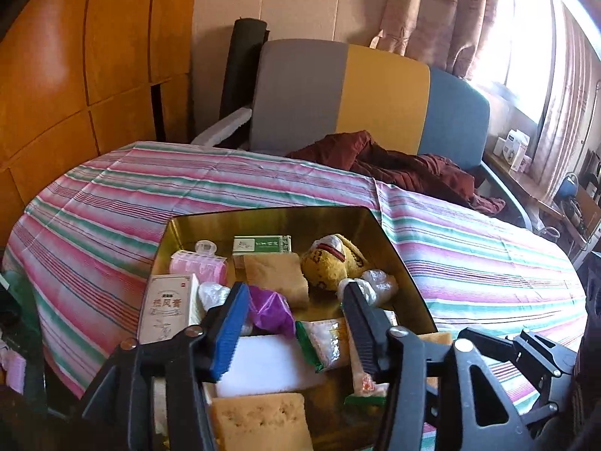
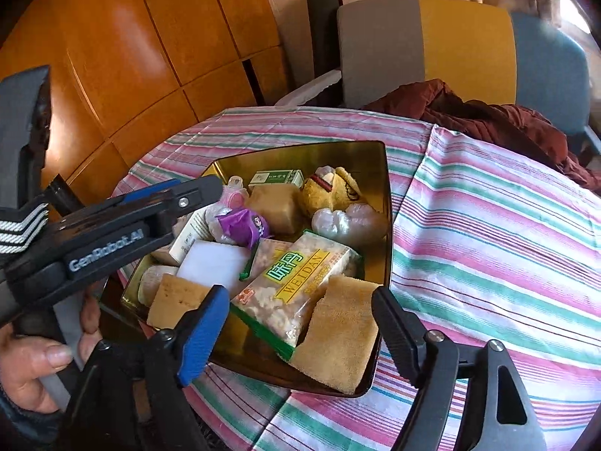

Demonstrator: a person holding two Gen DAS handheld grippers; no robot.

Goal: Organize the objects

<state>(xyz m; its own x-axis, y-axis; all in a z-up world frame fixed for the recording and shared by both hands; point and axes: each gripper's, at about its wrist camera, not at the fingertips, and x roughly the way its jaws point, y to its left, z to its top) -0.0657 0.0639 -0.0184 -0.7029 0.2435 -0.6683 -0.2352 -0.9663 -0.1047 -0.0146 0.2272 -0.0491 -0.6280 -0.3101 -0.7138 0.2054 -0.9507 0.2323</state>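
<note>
A gold tin (image 1: 263, 213) (image 2: 389, 225) on the striped cloth holds several small items. Among them are a yellow plush toy (image 1: 330, 263) (image 2: 330, 188), a green-and-white box (image 1: 261, 244), a purple wrapper (image 1: 270, 310) (image 2: 240, 225), a white block (image 2: 212, 263), a WEIDAN snack bag (image 2: 300, 282) and tan sponges (image 2: 338, 334) (image 1: 263, 421). My left gripper (image 1: 295, 289) (image 2: 195, 191) is open over the tin; the purple wrapper lies loose between its fingers. At the tin's near rim my right gripper (image 2: 298, 295) is open, its fingers apart on either side of the snack bag and one sponge.
The tin sits on a table under a pink, green and white striped cloth (image 2: 488, 225). Behind stand a grey, yellow and blue chair back (image 1: 375, 94) with a dark red garment (image 1: 405, 169), wooden cabinets (image 1: 75, 75) at left, and a curtained window (image 1: 526, 37) at right. A hand (image 2: 33, 368) holds the left gripper.
</note>
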